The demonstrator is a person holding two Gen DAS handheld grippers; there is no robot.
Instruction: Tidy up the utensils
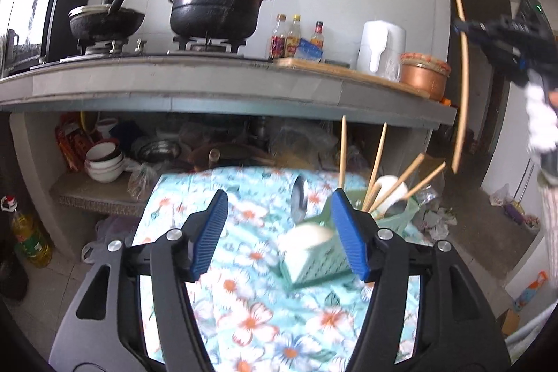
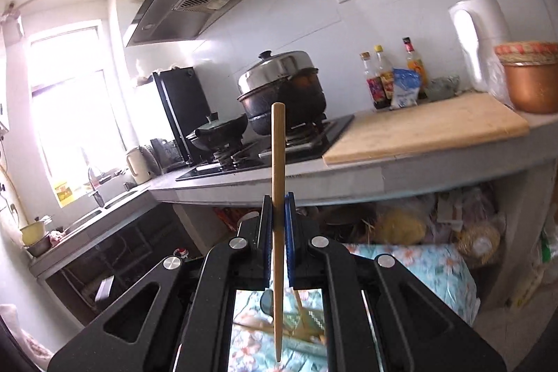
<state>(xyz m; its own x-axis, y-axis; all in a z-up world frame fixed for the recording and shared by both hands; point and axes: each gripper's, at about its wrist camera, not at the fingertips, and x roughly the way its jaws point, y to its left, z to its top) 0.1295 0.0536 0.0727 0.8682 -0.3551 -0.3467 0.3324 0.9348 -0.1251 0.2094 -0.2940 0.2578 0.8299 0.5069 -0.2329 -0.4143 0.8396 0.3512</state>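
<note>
Only the left view shows the green basket (image 1: 315,262) with chopsticks, lower right, beside the wide, empty left tool (image 1: 279,237). The right tool (image 2: 278,225) pinches one pale, upright chopstick (image 2: 278,162) at centre frame.

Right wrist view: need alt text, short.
The right tool is shut on a single wooden chopstick, held nearly upright across its blue pads. Behind it, a kitchen counter holds a lidded black pot on a gas stove, sauce bottles and a wooden cutting board. A floral cloth shows below.
</note>
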